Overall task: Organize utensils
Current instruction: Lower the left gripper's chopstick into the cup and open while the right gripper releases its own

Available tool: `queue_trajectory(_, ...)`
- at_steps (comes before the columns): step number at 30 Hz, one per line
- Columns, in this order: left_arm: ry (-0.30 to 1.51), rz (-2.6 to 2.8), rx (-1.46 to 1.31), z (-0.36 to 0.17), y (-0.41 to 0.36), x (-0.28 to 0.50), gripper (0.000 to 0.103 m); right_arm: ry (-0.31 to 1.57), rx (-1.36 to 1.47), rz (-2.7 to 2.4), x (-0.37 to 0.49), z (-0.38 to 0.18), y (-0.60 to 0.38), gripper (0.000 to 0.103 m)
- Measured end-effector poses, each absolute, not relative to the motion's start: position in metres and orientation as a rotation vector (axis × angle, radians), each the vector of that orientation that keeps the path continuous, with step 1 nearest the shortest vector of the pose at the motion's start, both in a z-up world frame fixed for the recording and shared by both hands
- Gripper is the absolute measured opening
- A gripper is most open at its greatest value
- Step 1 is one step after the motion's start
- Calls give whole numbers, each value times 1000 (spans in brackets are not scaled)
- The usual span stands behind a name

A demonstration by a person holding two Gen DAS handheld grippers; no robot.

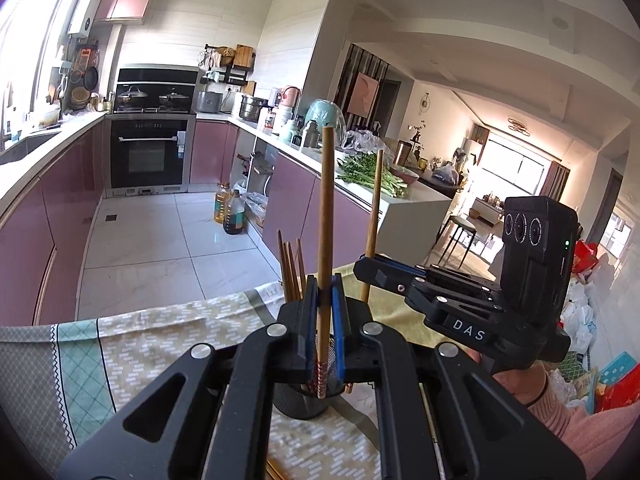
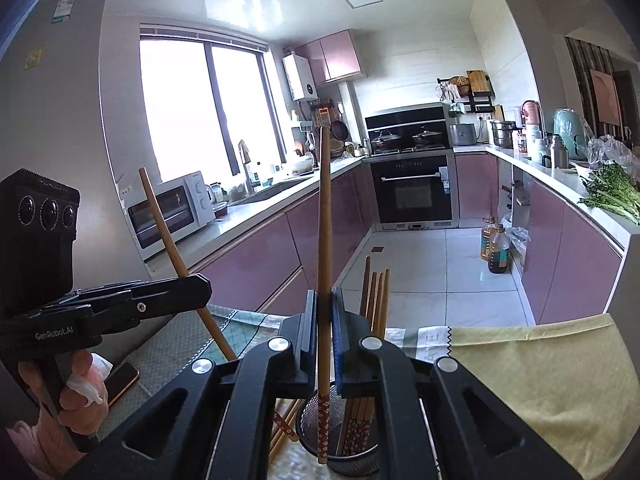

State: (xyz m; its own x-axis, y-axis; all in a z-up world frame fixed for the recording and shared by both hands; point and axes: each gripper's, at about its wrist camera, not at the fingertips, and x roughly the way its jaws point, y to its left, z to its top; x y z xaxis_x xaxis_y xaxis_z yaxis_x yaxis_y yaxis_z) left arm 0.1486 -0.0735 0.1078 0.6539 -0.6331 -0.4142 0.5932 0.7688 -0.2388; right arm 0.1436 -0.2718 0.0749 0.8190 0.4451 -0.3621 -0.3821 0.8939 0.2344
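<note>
In the left wrist view my left gripper [image 1: 325, 284] is shut on an upright wooden chopstick [image 1: 325, 208] whose patterned red end hangs over a black mesh holder [image 1: 304, 406]. Several chopsticks [image 1: 291, 268] stand in that holder. To the right, my right gripper [image 1: 362, 266] is shut on a second chopstick [image 1: 374, 216]. The right wrist view has my right gripper [image 2: 323, 294] clamping its chopstick [image 2: 325, 220] upright above the mesh holder [image 2: 348, 452], beside the standing chopsticks [image 2: 376, 296]. At the left, the left gripper [image 2: 202, 282] holds its slanted chopstick [image 2: 168, 232].
A patterned green and yellow tablecloth [image 1: 160, 340] covers the table. Loose chopsticks [image 2: 285, 426] lie left of the holder, and a phone [image 2: 122, 380] lies near the left hand. Beyond the table edge are the tiled floor, oil bottles [image 2: 496, 244] and pink kitchen cabinets.
</note>
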Motion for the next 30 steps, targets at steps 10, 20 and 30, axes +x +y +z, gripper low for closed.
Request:
queue_trajectory(10, 528, -674, -36, 96, -92, 154, 7, 438, 141, 389, 165, 66, -263, 6)
queue_trajectory(20, 636, -670, 62, 66, -110, 165, 7, 507, 115, 335, 177, 37, -260, 6)
queue_trajectory(30, 743, -685, 110, 41, -118, 186, 7, 646, 108, 333, 184, 12, -266, 6)
